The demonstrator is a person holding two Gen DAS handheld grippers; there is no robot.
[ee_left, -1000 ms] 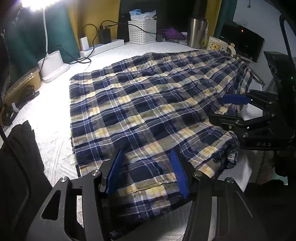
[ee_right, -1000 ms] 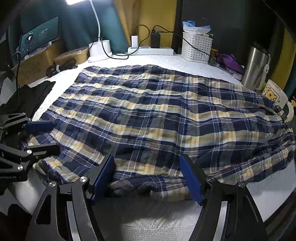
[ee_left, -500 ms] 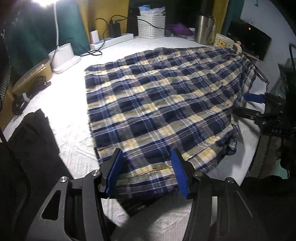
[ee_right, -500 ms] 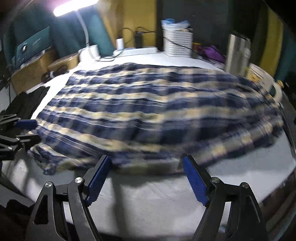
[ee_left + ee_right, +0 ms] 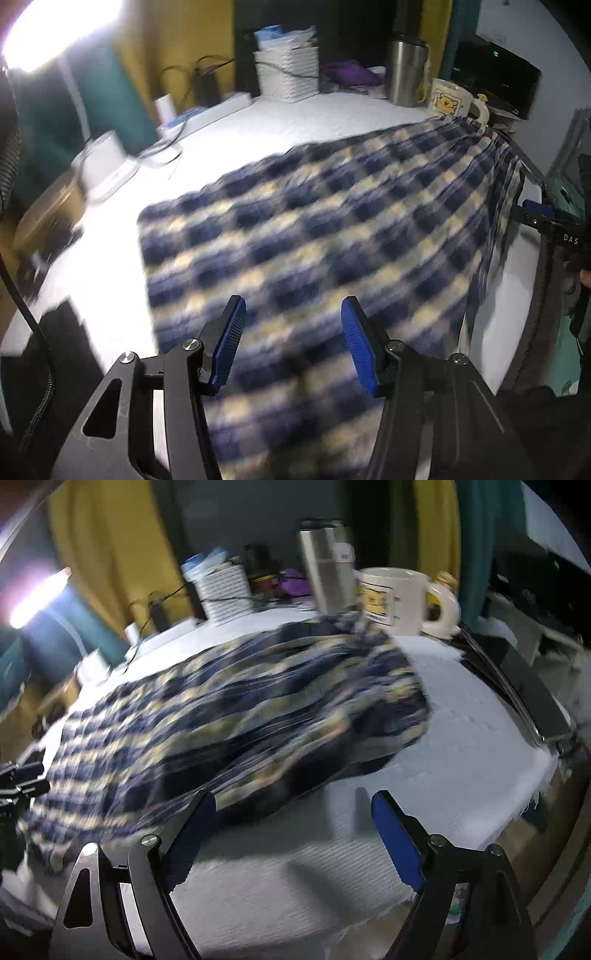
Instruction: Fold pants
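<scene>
Blue, yellow and white plaid pants [image 5: 314,236] lie spread on the white table cover [image 5: 280,129]; both views are blurred by motion. My left gripper [image 5: 295,332] hovers above the pants' near edge, jaws apart, the cloth lying below them with nothing pinched. My right gripper [image 5: 295,812] is over bare white cover [image 5: 461,738], just off the pants' bunched end [image 5: 388,701] by the mug. Its jaws are opening and nothing is between them. Each gripper also shows in the other's view: the right gripper [image 5: 535,210] at the right edge, the left gripper [image 5: 22,775] at the far left.
A cartoon mug [image 5: 448,98], a steel tumbler [image 5: 406,70], a white basket [image 5: 286,70] and a lamp base [image 5: 105,166] with cables line the back. Dark cloth [image 5: 55,350] lies at the near left. The table edge [image 5: 535,709] runs close on the right.
My right gripper swung right, off the pants' near edge and onto bare cover, rolling as its jaws widened. My left gripper drew back and rose a little, jaws unchanged.
</scene>
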